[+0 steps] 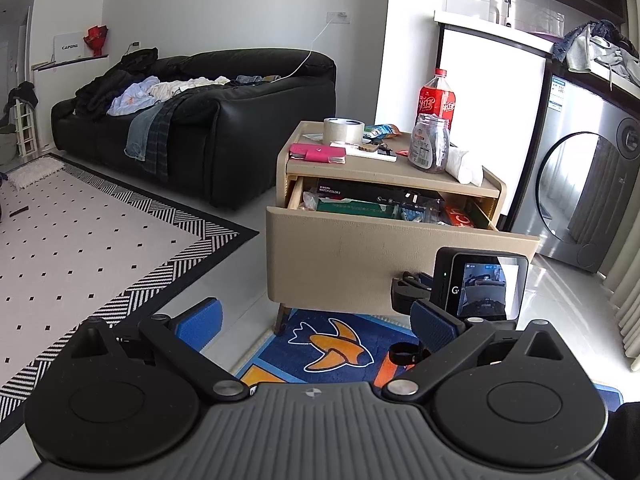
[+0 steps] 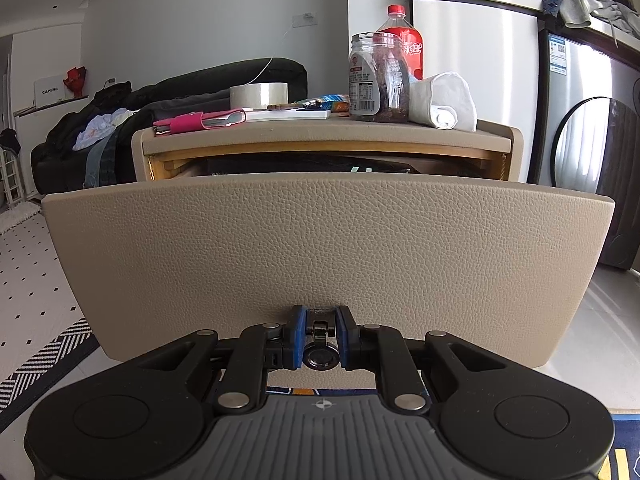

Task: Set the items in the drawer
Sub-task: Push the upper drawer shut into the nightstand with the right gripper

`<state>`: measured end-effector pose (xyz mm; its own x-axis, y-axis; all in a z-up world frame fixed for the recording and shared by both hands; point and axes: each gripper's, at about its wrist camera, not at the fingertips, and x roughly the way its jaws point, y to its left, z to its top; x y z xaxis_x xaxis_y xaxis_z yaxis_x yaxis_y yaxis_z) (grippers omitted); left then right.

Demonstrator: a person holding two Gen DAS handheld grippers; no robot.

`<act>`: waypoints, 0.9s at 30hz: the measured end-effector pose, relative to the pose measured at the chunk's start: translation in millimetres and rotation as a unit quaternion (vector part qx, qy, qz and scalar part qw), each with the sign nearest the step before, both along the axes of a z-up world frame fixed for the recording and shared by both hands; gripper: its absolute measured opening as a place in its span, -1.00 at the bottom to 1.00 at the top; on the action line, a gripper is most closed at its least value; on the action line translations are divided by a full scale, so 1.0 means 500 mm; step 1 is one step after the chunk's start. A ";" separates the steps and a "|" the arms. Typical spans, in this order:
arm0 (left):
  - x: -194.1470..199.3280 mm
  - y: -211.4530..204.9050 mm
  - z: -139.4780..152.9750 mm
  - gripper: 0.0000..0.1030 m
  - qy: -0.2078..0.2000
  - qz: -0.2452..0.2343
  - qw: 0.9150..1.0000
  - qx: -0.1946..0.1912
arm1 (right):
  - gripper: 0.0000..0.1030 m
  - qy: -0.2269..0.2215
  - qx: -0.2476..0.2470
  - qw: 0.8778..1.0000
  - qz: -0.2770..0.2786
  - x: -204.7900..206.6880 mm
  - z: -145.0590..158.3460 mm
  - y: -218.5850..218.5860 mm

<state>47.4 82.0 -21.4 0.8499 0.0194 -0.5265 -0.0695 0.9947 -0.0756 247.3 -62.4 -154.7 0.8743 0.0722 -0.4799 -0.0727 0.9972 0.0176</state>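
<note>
Left wrist view: left gripper [image 1: 316,324] spread wide, holding nothing, hovering low ahead of the nightstand [image 1: 384,176]. Drawer [image 1: 400,256] up ahead and right of the pads, pulled partway out, already crammed w/ a Watch Color box [image 1: 352,192], green pack, orange box. Right gripper [image 1: 416,286] visible beyond the right pad, low on the drawer front, camera screen facing back. Items still on top, well beyond the fingers: tape roll [image 1: 344,130], pink wallet [image 1: 316,154], glass jar [image 1: 431,144], cola bottle [image 1: 437,100], rolled white cloth [image 1: 464,166]. Risk, as a guess: so little room that added items may ride high and jam on closing; jar and bottle tall, could topple if the stand gets jerked. Right wrist view: right gripper [image 2: 319,338] clenched on a small dark pull [image 2: 319,332] at the bottom edge of the drawer front, which fills everything ahead of the pads. Risk: small grip, could slip off if pulled crooked. Hidden here: nearly all drawer contents behind the front panel, only a dark sliver visible; pull's exact form unclear; stand's legs cut off.
</note>
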 end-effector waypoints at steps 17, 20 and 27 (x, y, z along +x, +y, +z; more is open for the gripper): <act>0.043 0.005 0.015 1.00 0.000 0.001 1.000 0.010 | -0.65 0.001 -0.007 1.000 0.000 0.096 0.000 0.003; 0.055 0.011 0.025 1.00 -0.006 0.002 1.000 0.005 | -0.64 0.001 -0.008 1.000 0.000 0.109 -0.001 0.004; 0.070 0.012 0.028 1.00 -0.006 0.004 1.000 0.008 | -0.64 0.005 0.004 1.000 -0.004 0.147 0.000 0.000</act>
<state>82.2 88.3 -7.4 0.8561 0.0354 -0.5156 -0.0774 0.9952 -0.0601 320.6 -62.6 -154.7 0.8703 0.0687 -0.4878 -0.0644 0.9976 0.0255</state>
